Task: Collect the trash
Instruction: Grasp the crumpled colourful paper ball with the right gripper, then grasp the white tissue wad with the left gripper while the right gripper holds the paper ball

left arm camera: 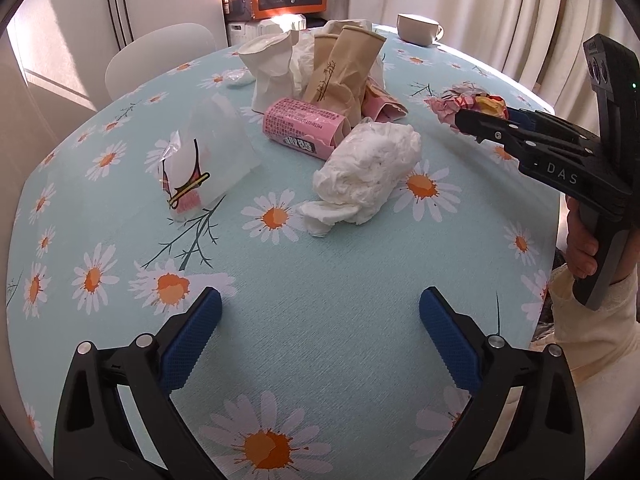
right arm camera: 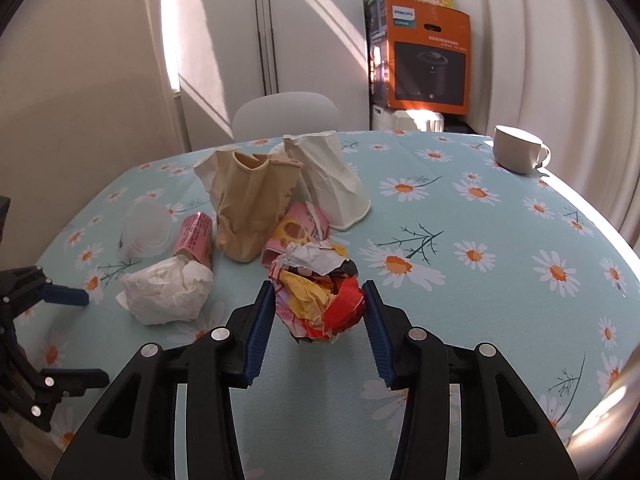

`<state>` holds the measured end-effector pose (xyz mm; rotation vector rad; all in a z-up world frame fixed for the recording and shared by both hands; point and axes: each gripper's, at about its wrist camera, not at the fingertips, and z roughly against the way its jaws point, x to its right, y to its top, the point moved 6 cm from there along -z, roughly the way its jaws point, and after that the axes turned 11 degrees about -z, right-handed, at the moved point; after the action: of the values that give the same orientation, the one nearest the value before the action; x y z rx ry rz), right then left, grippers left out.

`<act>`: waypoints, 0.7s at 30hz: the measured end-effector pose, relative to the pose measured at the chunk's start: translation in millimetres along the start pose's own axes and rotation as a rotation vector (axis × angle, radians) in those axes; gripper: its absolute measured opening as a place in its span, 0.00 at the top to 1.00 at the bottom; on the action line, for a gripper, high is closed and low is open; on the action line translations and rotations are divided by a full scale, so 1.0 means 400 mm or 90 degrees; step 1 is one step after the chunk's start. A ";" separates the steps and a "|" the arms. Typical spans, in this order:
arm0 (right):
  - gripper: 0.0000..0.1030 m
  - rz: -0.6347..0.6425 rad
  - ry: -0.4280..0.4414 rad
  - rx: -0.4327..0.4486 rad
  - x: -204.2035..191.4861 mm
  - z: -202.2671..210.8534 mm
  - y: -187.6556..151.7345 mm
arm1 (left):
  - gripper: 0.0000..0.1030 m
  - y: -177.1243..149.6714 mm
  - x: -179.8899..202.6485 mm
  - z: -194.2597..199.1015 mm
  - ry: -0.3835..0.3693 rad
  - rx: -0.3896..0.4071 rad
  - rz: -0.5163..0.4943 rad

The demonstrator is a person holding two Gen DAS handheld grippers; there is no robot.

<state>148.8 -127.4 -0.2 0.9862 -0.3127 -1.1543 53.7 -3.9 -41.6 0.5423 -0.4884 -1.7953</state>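
Blue pads: right gripper (right arm camera: 320, 304) clamps the crumpled wrapper ball (right arm camera: 318, 292), both pads pressing its sides, low centre of the right wrist view.
Hard to tell: whether the ball rests on the tablecloth (right arm camera: 460, 320) or hangs just above it.
Cut off: left gripper (left arm camera: 320, 312) bodies run off the bottom edge; a hand (left arm camera: 582, 248) shows only partly at right.
Left gripper state: spread wide, nothing between the fingers, over bare cloth.
Wrapper ball look: red, yellow, white and black foil, tightly wadded.
Middle: white tissue wad (left arm camera: 368, 172), pink carton (left arm camera: 304, 128), clear plastic bag (left arm camera: 208, 160).
Far: crushed brown paper cups (left arm camera: 344, 68), white paper cup (left arm camera: 268, 68), mug (left arm camera: 418, 29) at upper right.
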 end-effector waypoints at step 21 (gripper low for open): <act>0.60 0.015 0.005 0.022 0.071 0.081 -0.038 | 0.34 0.131 -0.013 -0.063 -0.001 0.023 0.008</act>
<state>129.7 -168.8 -1.1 1.0152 -0.3376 -1.1264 110.0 -14.4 -31.1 0.5620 -0.5247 -1.7771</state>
